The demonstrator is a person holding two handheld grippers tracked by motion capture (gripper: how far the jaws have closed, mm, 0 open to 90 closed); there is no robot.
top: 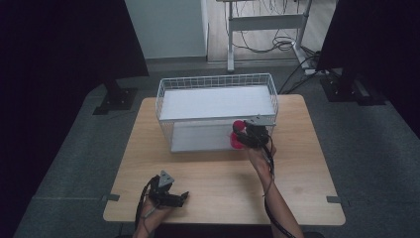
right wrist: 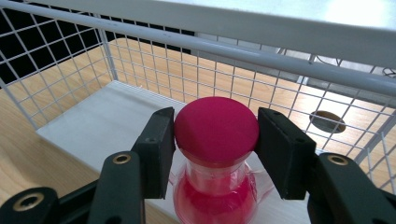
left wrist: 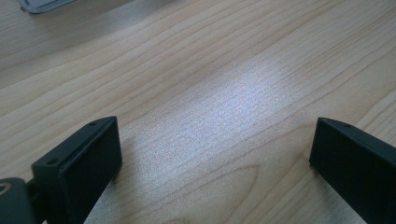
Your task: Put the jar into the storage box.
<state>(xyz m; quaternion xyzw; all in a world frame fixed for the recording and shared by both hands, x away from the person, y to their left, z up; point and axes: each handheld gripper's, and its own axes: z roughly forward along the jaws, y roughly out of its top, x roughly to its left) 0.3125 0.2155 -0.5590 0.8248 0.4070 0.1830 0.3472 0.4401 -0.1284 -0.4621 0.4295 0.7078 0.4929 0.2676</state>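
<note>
A clear bottle of red liquid with a round magenta cap (right wrist: 216, 128) stands upright between the jaws of my right gripper (right wrist: 216, 140), which is shut on the cap. In the high view the red bottle (top: 236, 137) and right gripper (top: 247, 135) hang at the right front opening of the white wire shelf rack (top: 216, 82), just over its lower white shelf board (right wrist: 107, 121). My left gripper (top: 181, 198) rests low over the wooden table (top: 218, 183) near the front left, its jaws wide open with bare wood (left wrist: 215, 116) between them.
The rack has an upper white board (top: 215, 101) and wire mesh walls (right wrist: 60, 56) around the lower level. A round hole (right wrist: 329, 120) shows in the tabletop behind the mesh. Dark screens and a desk frame with cables (top: 267, 25) stand beyond the table.
</note>
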